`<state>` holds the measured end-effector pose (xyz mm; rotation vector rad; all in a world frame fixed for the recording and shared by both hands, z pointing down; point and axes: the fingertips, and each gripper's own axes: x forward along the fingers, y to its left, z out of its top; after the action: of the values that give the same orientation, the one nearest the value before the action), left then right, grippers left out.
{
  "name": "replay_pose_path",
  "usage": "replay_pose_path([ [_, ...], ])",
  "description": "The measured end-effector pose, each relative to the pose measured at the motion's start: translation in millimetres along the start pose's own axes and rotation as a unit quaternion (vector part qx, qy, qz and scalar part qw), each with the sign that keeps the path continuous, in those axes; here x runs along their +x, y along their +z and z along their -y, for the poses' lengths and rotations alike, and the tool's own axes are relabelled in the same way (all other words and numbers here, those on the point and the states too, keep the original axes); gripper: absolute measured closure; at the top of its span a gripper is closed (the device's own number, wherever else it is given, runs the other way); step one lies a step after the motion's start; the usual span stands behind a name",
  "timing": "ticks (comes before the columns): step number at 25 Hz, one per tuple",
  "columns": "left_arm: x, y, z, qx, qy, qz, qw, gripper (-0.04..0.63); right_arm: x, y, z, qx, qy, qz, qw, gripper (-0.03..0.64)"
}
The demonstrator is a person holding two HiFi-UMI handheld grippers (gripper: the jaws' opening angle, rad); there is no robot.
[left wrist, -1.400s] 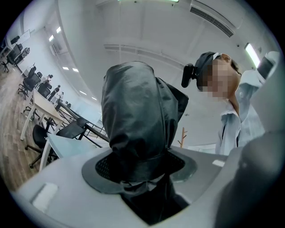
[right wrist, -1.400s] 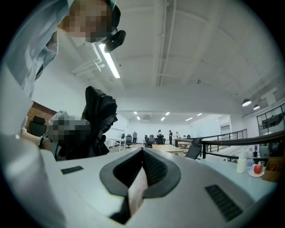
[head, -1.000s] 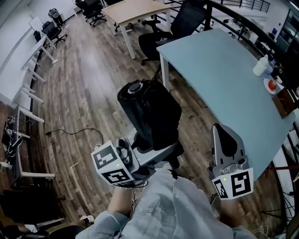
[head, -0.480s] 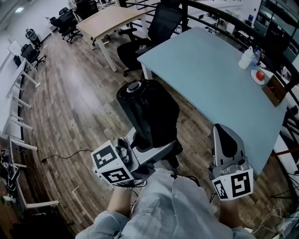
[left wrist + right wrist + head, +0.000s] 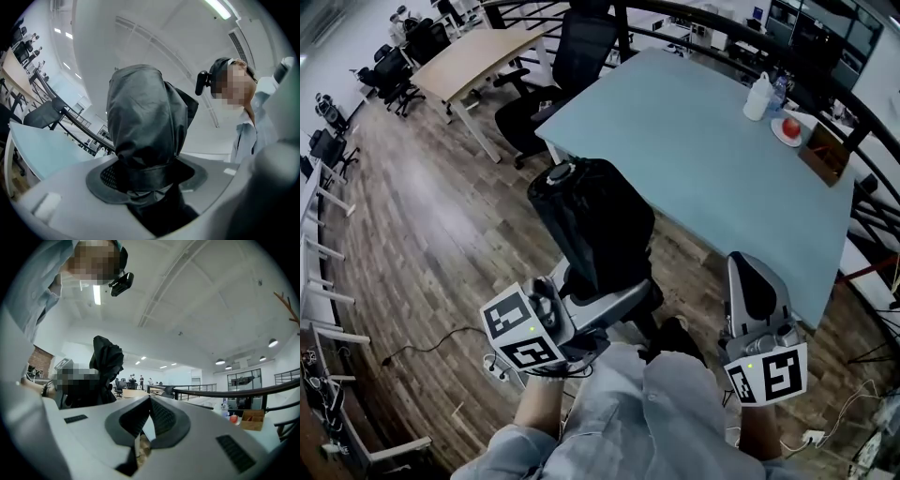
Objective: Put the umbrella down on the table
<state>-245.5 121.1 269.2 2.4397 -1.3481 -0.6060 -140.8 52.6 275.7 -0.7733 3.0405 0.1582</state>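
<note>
**Umbrella in left claw, off the surface**

Open-plan office with a wood-plank floor (image 5: 422, 234). The surface (image 5: 712, 159) is pale blue-green and smooth, with rounded corners and white legs. Its far end carries a white bottle (image 5: 757, 97), a plate (image 5: 787, 131) with a red fruit, and a brown box (image 5: 823, 155). A black office chair (image 5: 572, 56) and a black railing (image 5: 694, 14) stand behind it, with a wooden desk (image 5: 478, 61) to the left.

The left claw (image 5: 605, 292) is clamped on the umbrella (image 5: 591, 230), which is folded, made of black crinkled matte fabric, has a round cap and is tilted up. It sits over the floor just beside the surface's near corner, apart from it. The right claw (image 5: 746, 261) is closed tip to tip and empty.
</note>
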Motion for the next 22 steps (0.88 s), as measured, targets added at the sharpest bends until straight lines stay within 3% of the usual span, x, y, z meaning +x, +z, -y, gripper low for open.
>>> replay_pose_path([
  [4,18,-2,-3,0.005,-0.023,-0.012,0.9997,0.339,0,-3,20,0.001,-0.020,-0.002,1.000,0.621],
  [22,151,-11,-55,0.001,-0.045,-0.037,0.9983,0.339,49,-22,143,0.013,-0.032,-0.011,0.999,0.621],
])
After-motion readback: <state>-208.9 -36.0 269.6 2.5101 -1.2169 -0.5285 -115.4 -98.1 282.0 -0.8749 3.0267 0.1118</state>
